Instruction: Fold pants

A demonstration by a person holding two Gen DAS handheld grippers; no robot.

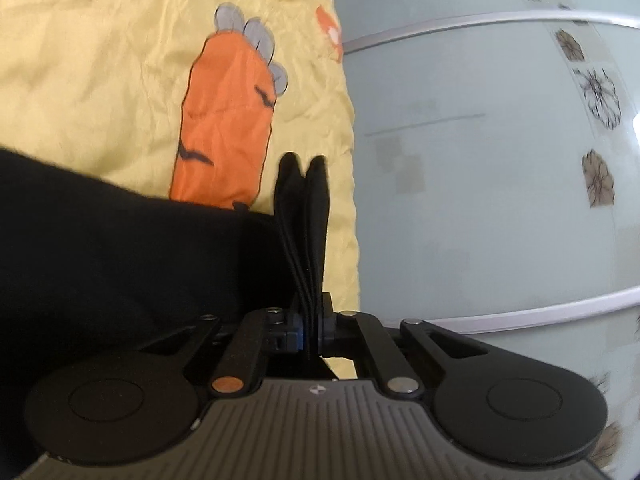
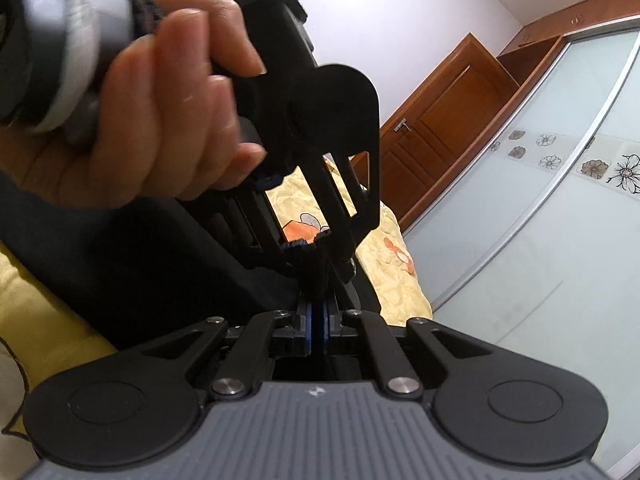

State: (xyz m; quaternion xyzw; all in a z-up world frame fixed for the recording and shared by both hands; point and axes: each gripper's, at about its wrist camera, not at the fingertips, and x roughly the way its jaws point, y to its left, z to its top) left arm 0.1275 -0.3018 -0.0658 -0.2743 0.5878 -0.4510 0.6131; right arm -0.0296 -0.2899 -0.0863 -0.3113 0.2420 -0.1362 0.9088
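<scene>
Clamped between the left gripper (image 1: 310, 312) fingers was a bunched edge of the black pants (image 1: 100, 248), lifted above the yellow bedsheet (image 1: 100, 60). From the right wrist, the right gripper (image 2: 318, 320) pinched the same cloth just beside it; folding looked midway, nothing laid flat yet.

Left gripper (image 1: 310, 320): fingers drawn together, pinching a bunched fold of black pants (image 1: 100, 240) between the pads. Right gripper (image 2: 318, 316): fingers likewise pressed together on the same black cloth, blue pad edges showing. Left hand (image 2: 160, 120): bare, wrapped round the left gripper's handle, seen in the right wrist view directly ahead of the right gripper, angled downward.
</scene>
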